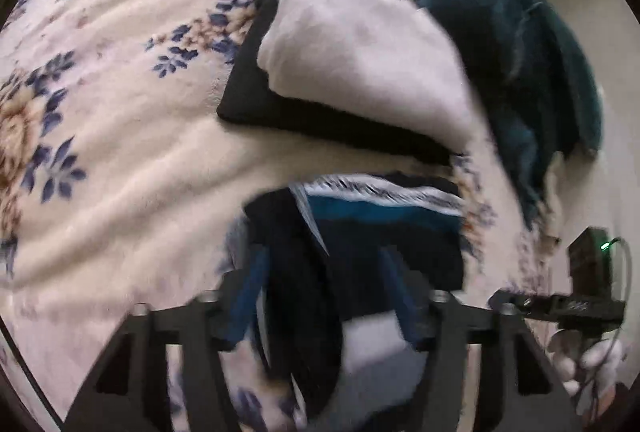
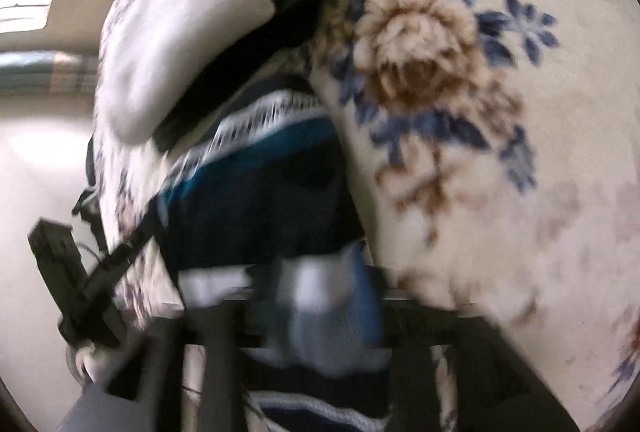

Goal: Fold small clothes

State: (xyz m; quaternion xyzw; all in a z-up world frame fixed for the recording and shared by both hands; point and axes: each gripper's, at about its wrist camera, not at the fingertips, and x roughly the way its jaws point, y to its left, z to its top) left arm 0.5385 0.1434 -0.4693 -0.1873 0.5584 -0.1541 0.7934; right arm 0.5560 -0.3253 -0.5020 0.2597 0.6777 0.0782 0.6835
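Observation:
A dark navy garment with teal and white patterned bands point(image 1: 380, 216) lies on the floral blanket point(image 1: 120, 112), partly folded. My left gripper point(image 1: 324, 296) has its blue fingers point(image 1: 248, 296) spread either side of a dark fold of it; motion blur hides any contact. In the right wrist view the same garment point(image 2: 260, 192) runs into my right gripper point(image 2: 324, 296), whose blue fingers point(image 2: 364, 296) look closed on a white and navy part of it. The other gripper shows at each view's edge point(image 1: 584, 296) point(image 2: 68, 272).
A folded white cloth point(image 1: 360, 52) lies on a folded black one point(image 1: 256, 104) just beyond the garment; both also show in the right wrist view point(image 2: 180, 32). A teal garment point(image 1: 520, 52) hangs at the bed's edge. Pale floor point(image 2: 40, 192) lies beyond the edge.

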